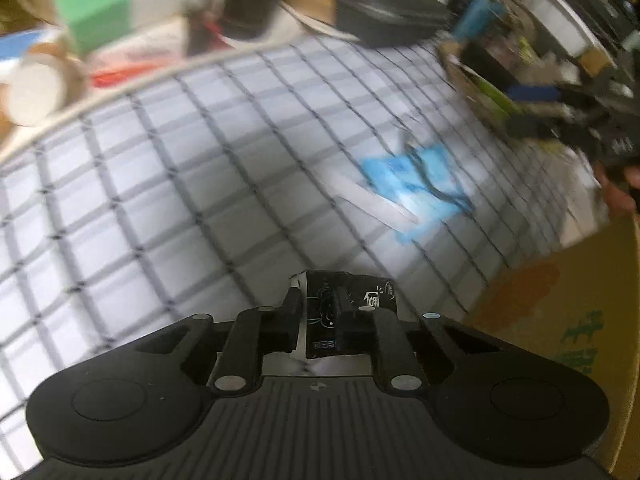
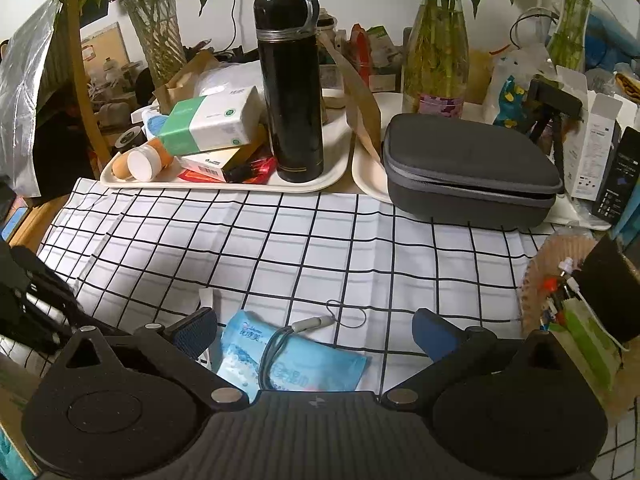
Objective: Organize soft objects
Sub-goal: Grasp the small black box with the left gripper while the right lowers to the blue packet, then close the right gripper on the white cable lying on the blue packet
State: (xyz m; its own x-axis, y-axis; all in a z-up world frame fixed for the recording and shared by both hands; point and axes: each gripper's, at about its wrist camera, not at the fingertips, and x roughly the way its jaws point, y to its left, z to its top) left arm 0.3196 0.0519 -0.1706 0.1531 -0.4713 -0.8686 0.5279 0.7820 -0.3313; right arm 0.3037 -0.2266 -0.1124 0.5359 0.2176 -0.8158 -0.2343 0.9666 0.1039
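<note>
Only the left wrist view shows the left gripper (image 1: 320, 312), its fingers pinching a small black packet (image 1: 352, 292) above the checked cloth (image 1: 160, 184). Over in the right wrist view, the right gripper (image 2: 316, 332) hangs with fingers spread wide on either side of a blue tissue pack (image 2: 292, 364) and a grey cord (image 2: 276, 344) lying across it. Behind, two trays (image 2: 224, 186) and a grey case (image 2: 472, 168) line the cloth's far edge; the cloth's middle lies bare.

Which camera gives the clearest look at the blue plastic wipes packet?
The right wrist view: the blue plastic wipes packet lies sharp and close, with a grey cord over it. In the left wrist view it is farther off and motion-blurred.
</note>
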